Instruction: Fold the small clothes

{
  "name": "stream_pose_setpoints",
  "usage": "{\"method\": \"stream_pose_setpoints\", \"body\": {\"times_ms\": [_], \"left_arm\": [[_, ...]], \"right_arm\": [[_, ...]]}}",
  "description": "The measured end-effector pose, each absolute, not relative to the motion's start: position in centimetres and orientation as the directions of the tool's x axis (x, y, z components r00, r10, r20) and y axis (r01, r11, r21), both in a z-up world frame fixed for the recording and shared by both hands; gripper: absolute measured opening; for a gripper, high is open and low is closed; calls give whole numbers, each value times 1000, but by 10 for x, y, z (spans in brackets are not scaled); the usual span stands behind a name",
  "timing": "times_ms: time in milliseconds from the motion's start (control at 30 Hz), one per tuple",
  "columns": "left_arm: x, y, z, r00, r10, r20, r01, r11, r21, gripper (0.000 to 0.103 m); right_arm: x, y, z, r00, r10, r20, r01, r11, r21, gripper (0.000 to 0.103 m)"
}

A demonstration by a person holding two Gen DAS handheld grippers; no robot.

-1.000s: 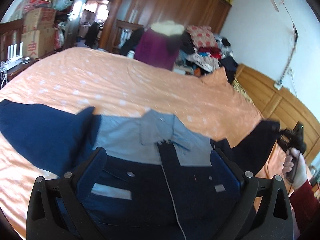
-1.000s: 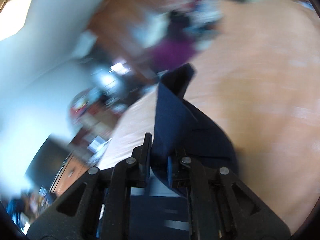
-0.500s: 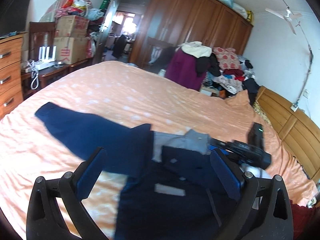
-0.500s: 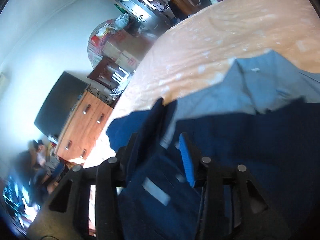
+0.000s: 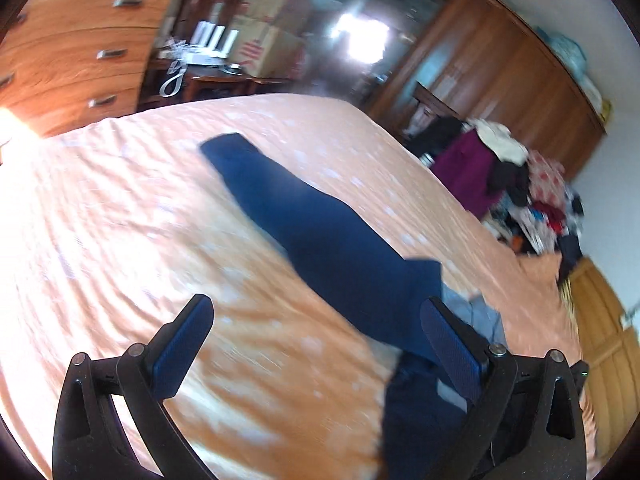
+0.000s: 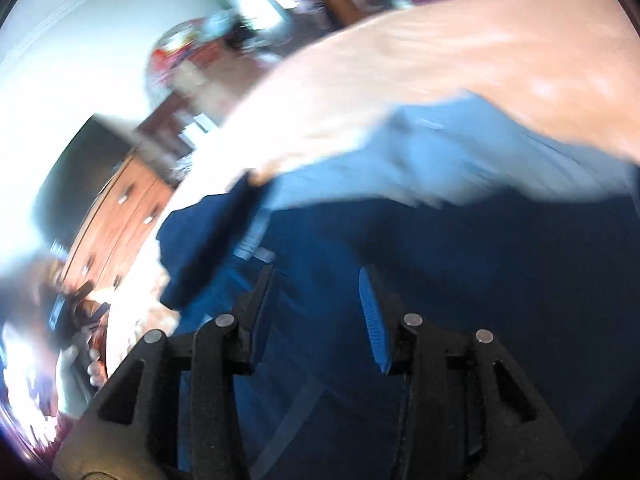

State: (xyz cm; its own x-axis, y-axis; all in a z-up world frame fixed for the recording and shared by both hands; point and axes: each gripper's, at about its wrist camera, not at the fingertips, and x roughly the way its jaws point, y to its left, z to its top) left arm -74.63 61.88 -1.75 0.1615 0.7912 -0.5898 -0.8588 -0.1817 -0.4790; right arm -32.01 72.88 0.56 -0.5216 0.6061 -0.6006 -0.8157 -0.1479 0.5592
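Left-wrist view, L to R: wooden dresser [image 5: 72,48] at far left, w/ drawers shut so contents not visible. Next to it a dark side table [image 5: 212,76] w/ white items on top, too blurred to ID, and cardboard boxes [image 5: 264,40] stacked behind; can't see into them. My left gripper [image 5: 316,344] hangs over the orange bedspread [image 5: 120,240], fingers spread wide, nothing between them. The navy jacket [image 5: 328,240] lies flat on the bed; one sleeve stretches up-left away from me, and the body passes behind my right-hand fingertip, where it's partly hidden and cut off at frame bottom. A bit of its light blue lining [image 5: 472,308] shows just past that finger. Further R: a heap of clothes [image 5: 516,184] in front of the brown wardrobe [image 5: 500,64], then a wooden headboard [image 5: 600,328] at the edge.

Right-wrist view is badly motion-blurred. At far left something dark is gripped by a hand [image 6: 90,364], prob. my own left hand; can't confirm. My right gripper [image 6: 316,304] sits low over the jacket body, fingers parted w/ a clear gap, not pinching cloth. Whether fingertips touch the fabric, can't tell. The pale lining spreads across mid-frame, bedspread beyond it.
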Motion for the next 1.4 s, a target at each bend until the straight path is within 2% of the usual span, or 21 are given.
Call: {"method": "stream_pose_setpoints", "body": {"times_ms": [67,167,200,233,267,300,433,500,533,600,667,700,767,867,933,1067,1167,1400], "left_arm": [[-753,621,-19,157,795,-586,-858,-184,-480,103],[-756,628,-21,168,789,-591,-864,-171,-473,103],[-757,631,-21,170,788,-592,-866,-167,-471,103],[-758,632,-20,171,787,-593,-867,-166,-469,103],[-761,633,-21,170,785,-596,-868,-167,-468,103],[-764,633,-23,165,783,-600,-869,-172,-464,103],[-770,633,-34,164,772,-614,-873,-177,-455,103],[-770,632,-43,175,765,-620,-865,-181,-467,103],[-770,631,-47,184,763,-620,-860,-181,-478,103],[-769,628,-51,194,759,-622,-856,-179,-485,103],[-767,627,-52,194,757,-624,-858,-177,-482,103],[-766,627,-53,198,754,-627,-859,-175,-481,103],[-767,626,-52,199,752,-629,-858,-177,-482,103],[-771,623,-45,192,764,-616,-859,-173,-481,103],[-773,620,-43,184,772,-609,-860,-173,-480,103],[-773,618,-47,199,773,-602,-849,-171,-501,103],[-772,617,-46,213,769,-603,-851,-158,-501,103],[-781,617,-46,220,773,-595,-841,-158,-517,103]], "right_arm": [[-341,760,-8,-508,565,-650,-839,-153,522,34],[-359,795,-64,-518,443,-732,-837,-84,541,34],[-359,794,-61,-515,472,-716,-836,-94,540,35],[-358,792,-56,-523,474,-709,-831,-97,548,40],[-353,785,-46,-531,488,-693,-820,-91,565,49],[-344,777,-34,-532,522,-667,-814,-97,573,51],[-320,749,-3,-466,638,-613,-843,-109,527,51],[-292,742,2,-396,703,-590,-857,-53,512,51],[-276,744,-6,-371,710,-598,-851,-1,526,51],[-246,759,-41,-322,668,-670,-835,133,534,50],[-231,770,-79,-398,614,-681,-779,166,605,48],[-230,769,-76,-393,634,-667,-778,158,608,47],[-232,766,-56,-357,656,-665,-790,168,589,52],[-274,752,-12,-337,714,-614,-831,81,550,55],[-336,747,4,-424,683,-595,-850,-75,521,56],[-443,742,-5,-475,565,-674,-880,-322,350,56],[-465,748,-20,-401,565,-721,-912,-319,257,56],[-459,749,-29,-396,542,-741,-915,-296,273,58]]}}
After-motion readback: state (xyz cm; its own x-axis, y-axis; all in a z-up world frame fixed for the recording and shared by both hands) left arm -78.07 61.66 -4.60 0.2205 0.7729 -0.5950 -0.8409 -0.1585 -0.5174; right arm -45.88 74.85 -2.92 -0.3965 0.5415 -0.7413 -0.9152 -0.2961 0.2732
